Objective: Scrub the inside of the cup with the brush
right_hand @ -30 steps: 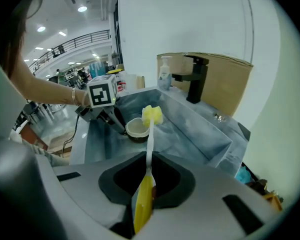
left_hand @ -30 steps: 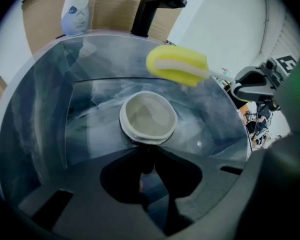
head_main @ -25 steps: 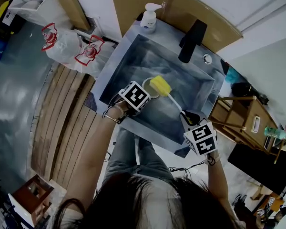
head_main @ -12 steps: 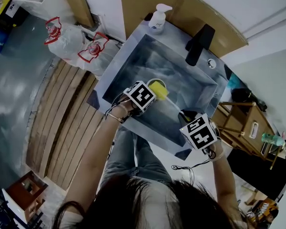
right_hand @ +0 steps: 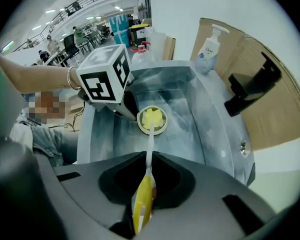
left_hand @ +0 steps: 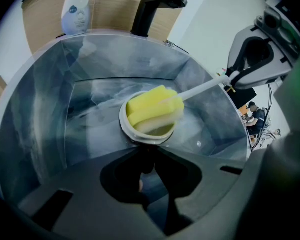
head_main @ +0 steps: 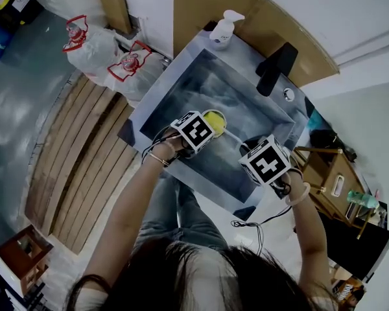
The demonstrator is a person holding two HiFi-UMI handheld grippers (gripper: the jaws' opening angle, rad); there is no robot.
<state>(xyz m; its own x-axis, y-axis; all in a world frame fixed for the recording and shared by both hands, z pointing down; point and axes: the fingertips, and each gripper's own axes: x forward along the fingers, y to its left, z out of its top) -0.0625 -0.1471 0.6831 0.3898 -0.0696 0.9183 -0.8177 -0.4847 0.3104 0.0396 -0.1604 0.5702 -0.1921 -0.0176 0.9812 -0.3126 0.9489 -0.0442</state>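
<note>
A pale cup (left_hand: 140, 135) is held over the sink, its mouth turned toward the right gripper. My left gripper (left_hand: 149, 151) is shut on the cup's near side. The brush's yellow sponge head (left_hand: 153, 112) sits partly inside the cup's mouth, and its white stem (left_hand: 205, 87) runs up and right. In the right gripper view the brush's yellow handle (right_hand: 144, 199) is pinched between the jaws of my right gripper (right_hand: 149, 160), and the sponge (right_hand: 152, 119) fills the cup (right_hand: 162, 128). In the head view the left gripper (head_main: 196, 131) and right gripper (head_main: 266, 161) are close together above the sink.
The grey sink basin (head_main: 181, 89) has steep walls all round. A black faucet (head_main: 276, 67) stands at its far right edge and a white soap pump bottle (head_main: 223, 28) at the far corner. Wooden floor slats (head_main: 78, 167) lie to the left.
The sponge head, which was above and right of the cup, has gone into the cup's mouth. The right gripper has come closer to the left one.
</note>
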